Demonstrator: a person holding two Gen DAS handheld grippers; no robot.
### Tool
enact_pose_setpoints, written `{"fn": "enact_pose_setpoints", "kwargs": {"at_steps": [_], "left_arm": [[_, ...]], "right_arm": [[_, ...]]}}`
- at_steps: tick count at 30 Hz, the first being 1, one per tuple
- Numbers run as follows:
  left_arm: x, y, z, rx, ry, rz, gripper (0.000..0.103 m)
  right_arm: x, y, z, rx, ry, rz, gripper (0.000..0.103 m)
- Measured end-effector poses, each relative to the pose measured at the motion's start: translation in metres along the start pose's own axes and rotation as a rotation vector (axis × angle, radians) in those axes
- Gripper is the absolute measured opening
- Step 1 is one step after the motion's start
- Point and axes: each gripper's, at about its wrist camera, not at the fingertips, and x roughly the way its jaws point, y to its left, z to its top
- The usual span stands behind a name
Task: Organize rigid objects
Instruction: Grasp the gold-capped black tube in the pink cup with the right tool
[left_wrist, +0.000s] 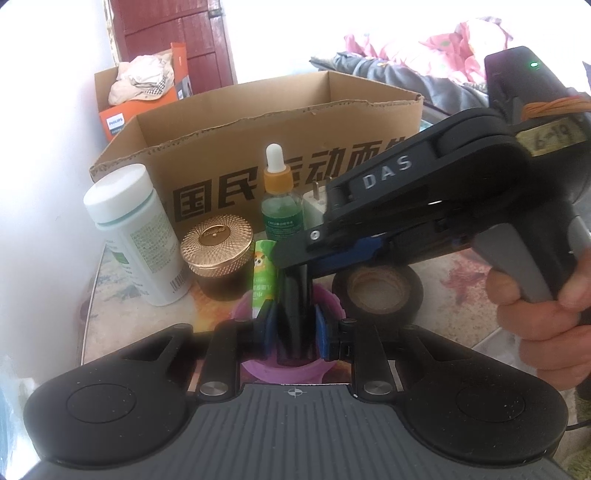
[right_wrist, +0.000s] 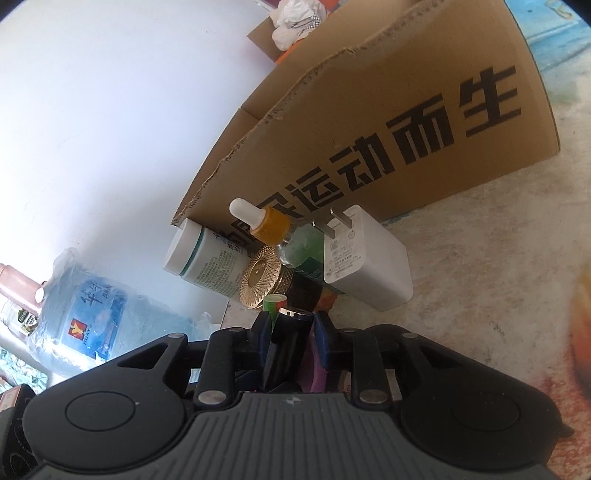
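Observation:
A black tube (left_wrist: 293, 306) stands upright in a purple cup (left_wrist: 325, 299) on the table. My left gripper (left_wrist: 294, 325) has its blue pads on either side of the tube, closed around it. My right gripper (right_wrist: 291, 328) reaches in from the right in the left wrist view (left_wrist: 295, 254) and is shut on the top of the same black tube (right_wrist: 290, 332). A green lip-balm stick (left_wrist: 264, 277) stands in the cup beside the tube and also shows in the right wrist view (right_wrist: 275, 302).
Behind the cup stand a white pill bottle (left_wrist: 129, 232), a gold-lidded jar (left_wrist: 216, 243), a green dropper bottle (left_wrist: 280, 199), a white charger plug (right_wrist: 365, 266) and an open cardboard box (left_wrist: 258, 122). A black tape roll (left_wrist: 376, 291) lies right of the cup. A water jug (right_wrist: 92, 314) stands beside the table.

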Motion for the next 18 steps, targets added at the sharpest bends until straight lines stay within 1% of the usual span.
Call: {"fn": "enact_pose_setpoints", "kwargs": {"at_steps": [5, 13, 18], "left_arm": [[0.000, 0.001, 0.001, 0.000, 0.002, -0.009, 0.021], [0.008, 0.001, 0.003, -0.012, 0.025, -0.019, 0.022], [0.007, -0.002, 0.001, 0.005, 0.011, -0.010, 0.022]], "right_arm": [[0.004, 0.001, -0.003, -0.005, -0.014, 0.001, 0.027], [-0.004, 0.018, -0.008, -0.090, -0.039, -0.032, 0.025], [-0.012, 0.028, -0.011, -0.144, -0.053, -0.042, 0.024]]}}
